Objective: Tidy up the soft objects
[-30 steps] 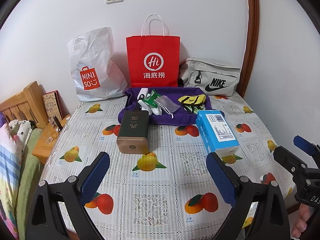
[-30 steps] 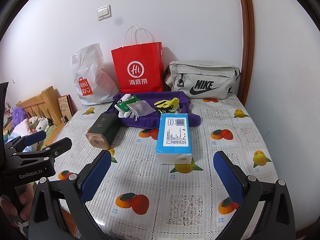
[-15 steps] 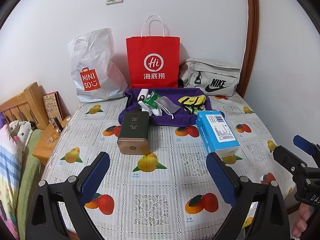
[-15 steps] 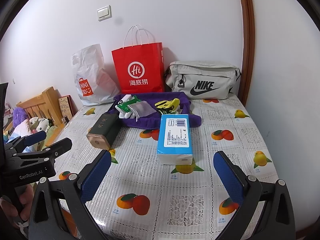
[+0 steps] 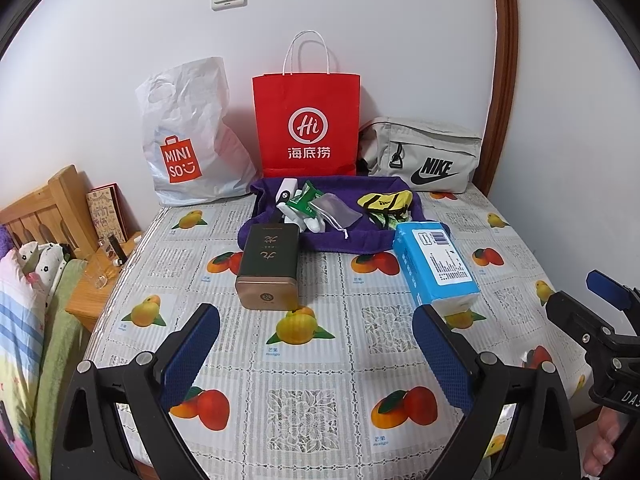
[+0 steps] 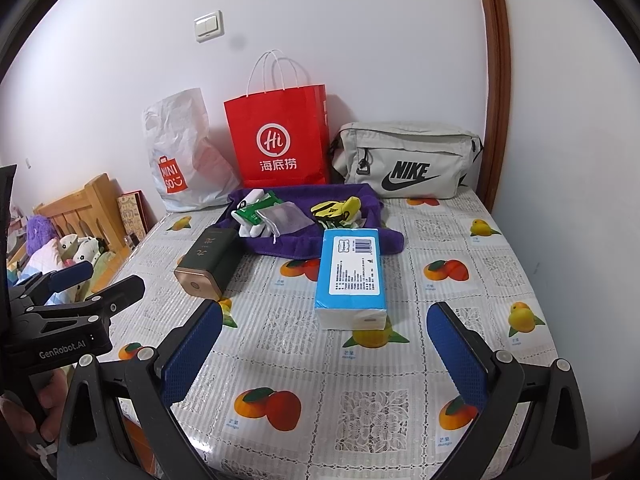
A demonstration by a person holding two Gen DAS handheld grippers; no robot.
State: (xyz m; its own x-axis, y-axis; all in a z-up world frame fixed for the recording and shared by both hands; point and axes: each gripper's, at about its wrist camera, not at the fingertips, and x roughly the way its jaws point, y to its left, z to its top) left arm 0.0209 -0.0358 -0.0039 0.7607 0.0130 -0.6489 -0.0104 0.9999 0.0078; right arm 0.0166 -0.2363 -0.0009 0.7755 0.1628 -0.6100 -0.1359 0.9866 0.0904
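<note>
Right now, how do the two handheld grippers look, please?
The left gripper and the right gripper are both black angular frames with silver screws and two fingers faced with blue textured pads. The left one's body carries white "GenRobot.AI" lettering. No cables show.

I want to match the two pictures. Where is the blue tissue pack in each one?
Left wrist view: the blue tissue pack lies right of centre, angled, beside the dark tea tin.
Right wrist view: the pack lies near the centre.
Shared landmark: the red paper bag at the wall.
</note>
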